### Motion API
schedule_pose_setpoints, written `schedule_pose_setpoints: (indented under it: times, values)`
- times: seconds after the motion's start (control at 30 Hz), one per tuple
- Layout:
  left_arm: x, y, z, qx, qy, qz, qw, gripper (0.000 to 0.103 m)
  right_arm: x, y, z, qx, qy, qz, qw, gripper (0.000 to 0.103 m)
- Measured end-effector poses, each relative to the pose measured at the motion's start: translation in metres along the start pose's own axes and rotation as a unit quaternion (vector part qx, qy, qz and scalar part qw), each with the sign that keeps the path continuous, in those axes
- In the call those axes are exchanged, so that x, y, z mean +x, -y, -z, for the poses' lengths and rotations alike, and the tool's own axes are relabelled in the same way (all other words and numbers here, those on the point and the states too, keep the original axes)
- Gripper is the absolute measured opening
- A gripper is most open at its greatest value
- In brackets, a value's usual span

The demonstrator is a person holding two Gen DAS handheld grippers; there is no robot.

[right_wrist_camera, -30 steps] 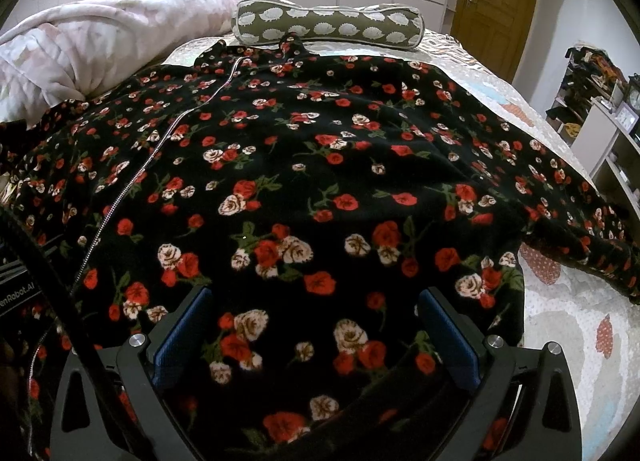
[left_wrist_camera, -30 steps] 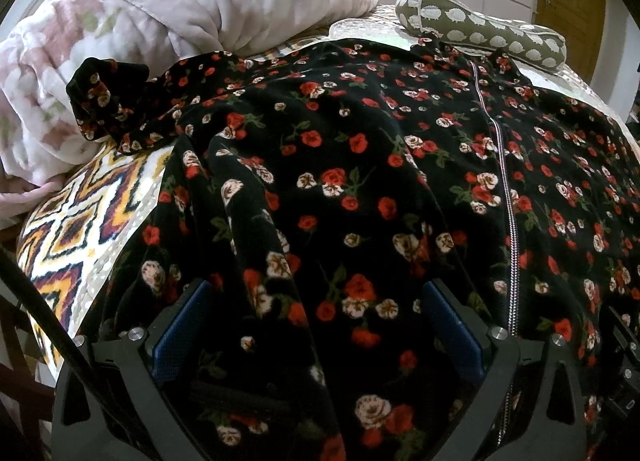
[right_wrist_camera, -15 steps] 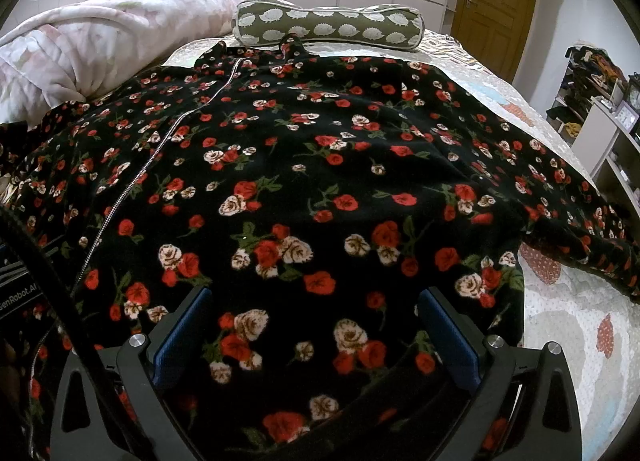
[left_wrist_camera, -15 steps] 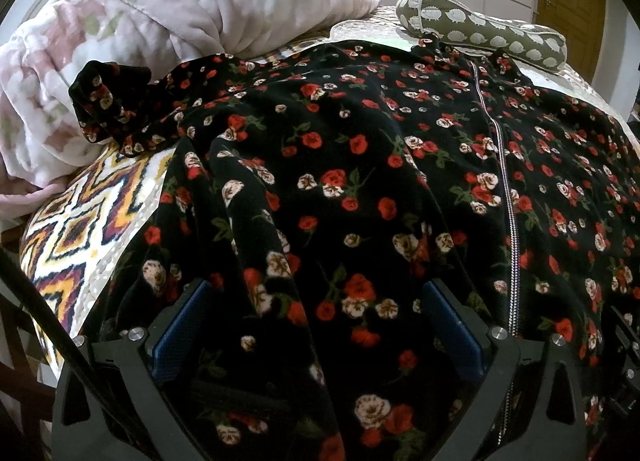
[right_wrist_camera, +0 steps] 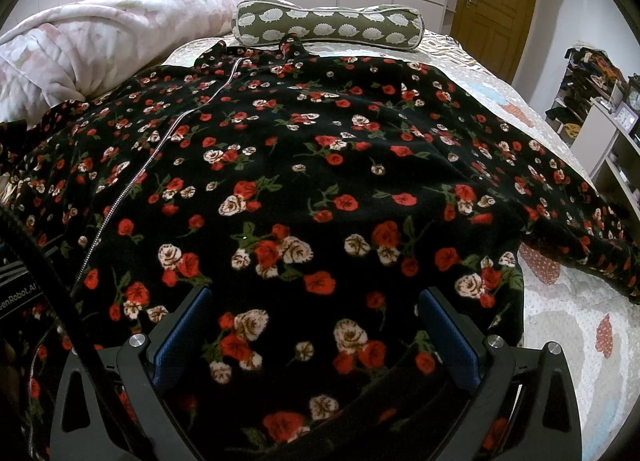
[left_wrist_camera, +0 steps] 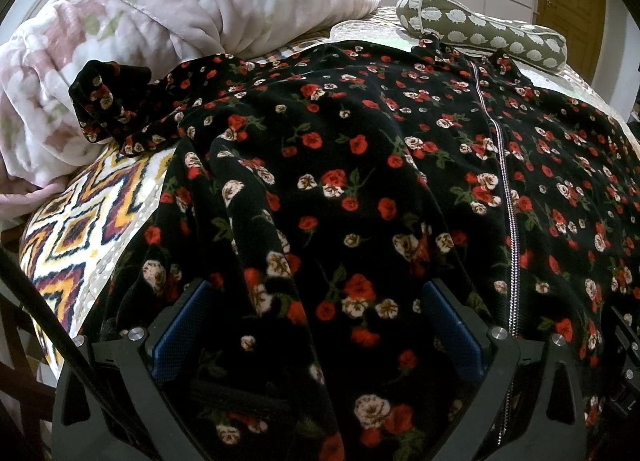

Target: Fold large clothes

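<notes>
From the left wrist camera, a black zip-front robe (left_wrist_camera: 360,165) printed with red and cream roses lies spread face up across a bed (left_wrist_camera: 80,229). The left gripper (left_wrist_camera: 316,317) stands wide apart over the hem, fabric bunched between its blue pads (left_wrist_camera: 180,325). One sleeve (left_wrist_camera: 116,105) rests crumpled against a pink quilt (left_wrist_camera: 168,21).

From the right wrist camera, the right gripper (right_wrist_camera: 314,325) likewise sits wide over the robe's hem near its right edge. The other sleeve (right_wrist_camera: 580,217) stretches out across the bedspread. A hedgehog-print bolster (right_wrist_camera: 328,23) lies just beyond the collar.
</notes>
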State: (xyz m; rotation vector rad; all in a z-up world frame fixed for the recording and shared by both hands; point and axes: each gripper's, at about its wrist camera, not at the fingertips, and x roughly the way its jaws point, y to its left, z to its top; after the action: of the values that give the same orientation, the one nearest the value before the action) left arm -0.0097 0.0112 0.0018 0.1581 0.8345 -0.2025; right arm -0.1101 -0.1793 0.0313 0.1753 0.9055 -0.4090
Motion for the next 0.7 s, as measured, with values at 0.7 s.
schedule_pose_setpoints:
  times: [0.7]
  values:
    - [-0.0002,0.0017,0.0006,-0.001,-0.007,0.004,1.0000,0.103,0.0003,0.0001,0.0000,0.000,-0.006,0.000,1.000,0.103]
